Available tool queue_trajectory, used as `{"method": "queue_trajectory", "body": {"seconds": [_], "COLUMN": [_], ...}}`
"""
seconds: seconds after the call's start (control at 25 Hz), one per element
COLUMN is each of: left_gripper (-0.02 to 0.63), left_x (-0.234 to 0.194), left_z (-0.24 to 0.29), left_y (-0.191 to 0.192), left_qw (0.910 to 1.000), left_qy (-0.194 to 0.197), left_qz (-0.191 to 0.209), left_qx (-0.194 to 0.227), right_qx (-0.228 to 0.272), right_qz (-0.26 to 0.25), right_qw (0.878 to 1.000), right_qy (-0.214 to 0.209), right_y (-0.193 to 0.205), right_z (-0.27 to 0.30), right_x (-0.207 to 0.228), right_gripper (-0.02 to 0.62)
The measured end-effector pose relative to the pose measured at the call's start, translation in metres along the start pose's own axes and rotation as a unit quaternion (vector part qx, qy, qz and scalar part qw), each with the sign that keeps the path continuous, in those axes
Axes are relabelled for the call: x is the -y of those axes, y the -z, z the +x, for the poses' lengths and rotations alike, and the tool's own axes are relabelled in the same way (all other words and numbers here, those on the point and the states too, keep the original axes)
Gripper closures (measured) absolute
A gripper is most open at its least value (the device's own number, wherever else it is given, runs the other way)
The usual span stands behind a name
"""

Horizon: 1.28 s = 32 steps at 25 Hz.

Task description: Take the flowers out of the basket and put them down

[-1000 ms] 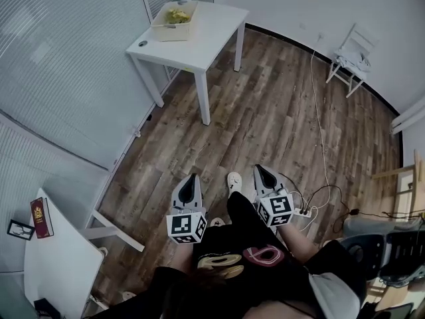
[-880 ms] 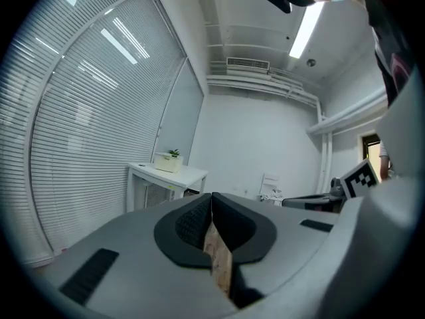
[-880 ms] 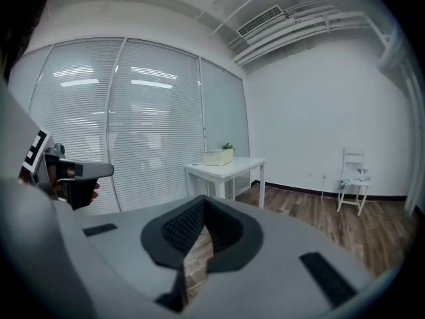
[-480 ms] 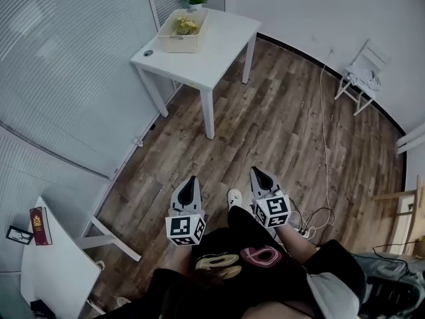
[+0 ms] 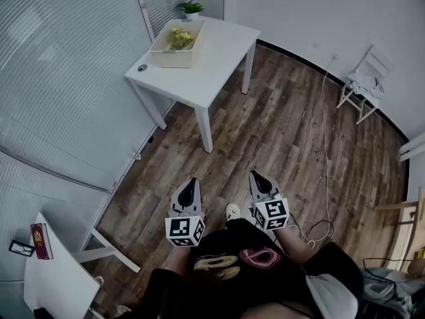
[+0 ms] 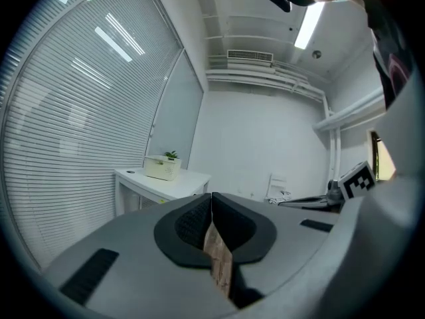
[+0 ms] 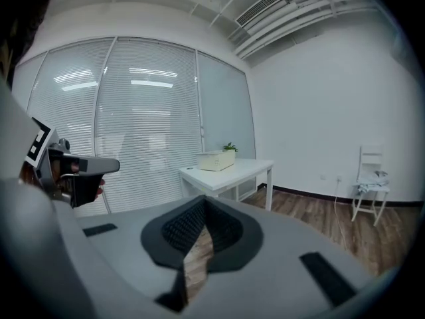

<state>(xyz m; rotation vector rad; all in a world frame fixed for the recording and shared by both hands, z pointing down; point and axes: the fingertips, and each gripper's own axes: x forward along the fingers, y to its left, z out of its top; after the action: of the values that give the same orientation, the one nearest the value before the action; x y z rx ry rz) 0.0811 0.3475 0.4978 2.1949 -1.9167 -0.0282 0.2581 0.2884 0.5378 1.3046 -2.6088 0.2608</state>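
A cream basket (image 5: 174,43) with yellow flowers (image 5: 178,37) in it stands on a white table (image 5: 212,58) at the far side of the room. My left gripper (image 5: 191,180) and right gripper (image 5: 254,175) are held side by side over the wooden floor, well short of the table. Both point toward it. In the left gripper view the jaws (image 6: 211,195) meet, shut on nothing, and the basket (image 6: 162,168) is small and far ahead. The right gripper (image 7: 202,200) is likewise shut and empty, with the basket (image 7: 218,160) ahead of it.
A potted plant (image 5: 191,8) sits behind the basket and a small round object (image 5: 141,67) lies near the table's left corner. Blinds on a glass wall (image 5: 60,78) run along the left. A white chair (image 5: 364,92) and a floor cable (image 5: 325,145) are at the right. A second white table (image 5: 53,278) carries a red book (image 5: 40,240).
The table and basket have come nearer as the person walks toward them. Both grippers stay shut and keep their places in front of the body.
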Motion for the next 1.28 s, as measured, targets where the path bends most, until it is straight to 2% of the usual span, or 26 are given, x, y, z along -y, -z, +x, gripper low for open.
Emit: {"method": "queue_trajectory", "body": {"seconds": [0.68,1.28], "left_gripper": [0.588,0.588], "left_x": [0.026,0.024], "left_z": [0.108,0.147], "left_y": [-0.003,-0.005], "left_qw": [0.9998,0.9998], "left_qy": [-0.019,-0.018], "left_qz": [-0.003,-0.007], "left_qx": [0.001,-0.005], "right_qx": [0.005,-0.008], "right_qz": [-0.003,-0.001], "right_qw": [0.999,0.999], "right_qy": [-0.036,-0.048], "right_y": [-0.02,-0.021], "right_z": [0.07,0.099], "right_x": [0.086,0.105], "right_gripper": [0.584,0.584]}}
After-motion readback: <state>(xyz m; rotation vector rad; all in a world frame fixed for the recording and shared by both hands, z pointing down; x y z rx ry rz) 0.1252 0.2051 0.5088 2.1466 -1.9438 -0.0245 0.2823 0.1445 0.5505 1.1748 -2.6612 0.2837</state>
